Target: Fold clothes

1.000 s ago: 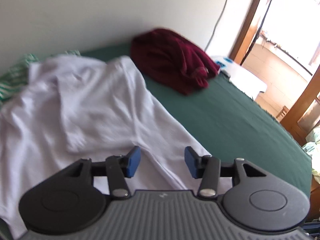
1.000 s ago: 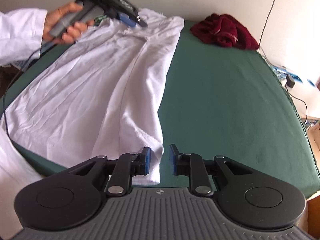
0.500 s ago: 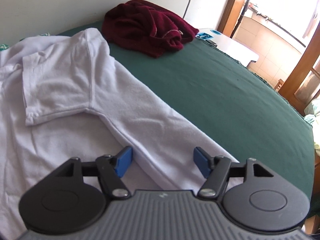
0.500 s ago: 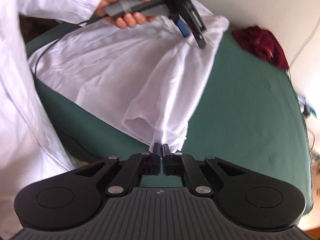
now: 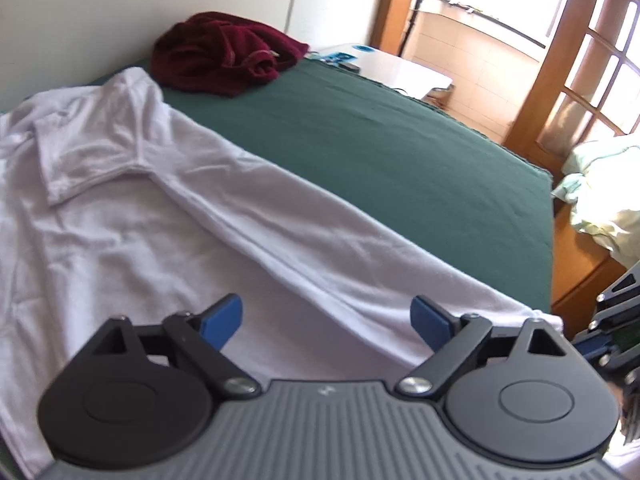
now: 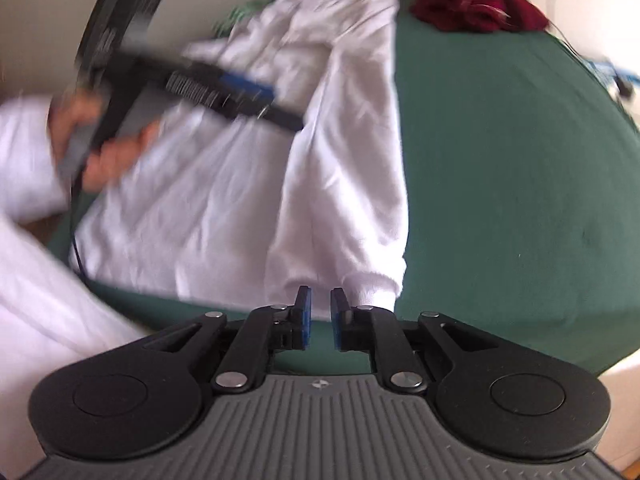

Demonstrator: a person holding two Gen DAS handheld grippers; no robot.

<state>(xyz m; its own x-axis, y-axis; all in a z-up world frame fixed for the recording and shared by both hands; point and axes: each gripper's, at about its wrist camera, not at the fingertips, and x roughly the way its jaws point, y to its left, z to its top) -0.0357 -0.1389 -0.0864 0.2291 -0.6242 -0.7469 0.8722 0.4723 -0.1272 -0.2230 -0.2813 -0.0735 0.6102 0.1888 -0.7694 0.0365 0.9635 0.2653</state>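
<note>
The white cotton T-shirt (image 5: 168, 216) lies on the green bed (image 5: 400, 128), one side folded inward. Left tool (image 5: 326, 320) gapes above it; right tool (image 6: 319, 312), slightly parted, grips nothing at its hem.

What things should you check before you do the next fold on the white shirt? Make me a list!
1. White shirt lies spread on the green bed cover: ok.
2. Side strip already folded over along the shirt's long edge: ok, the fold line shows in the left wrist view.
3. Left gripper open and holding nothing: ok, fingers wide apart above the cloth.
4. Right gripper free of the hem: ok, fingers slightly apart, no cloth visibly between them.
5. Dark red garment out of the way: ok, it sits apart near the wall.
6. Shirt smooth on the far sleeve: cannot tell, the right wrist view is blurred.
</note>
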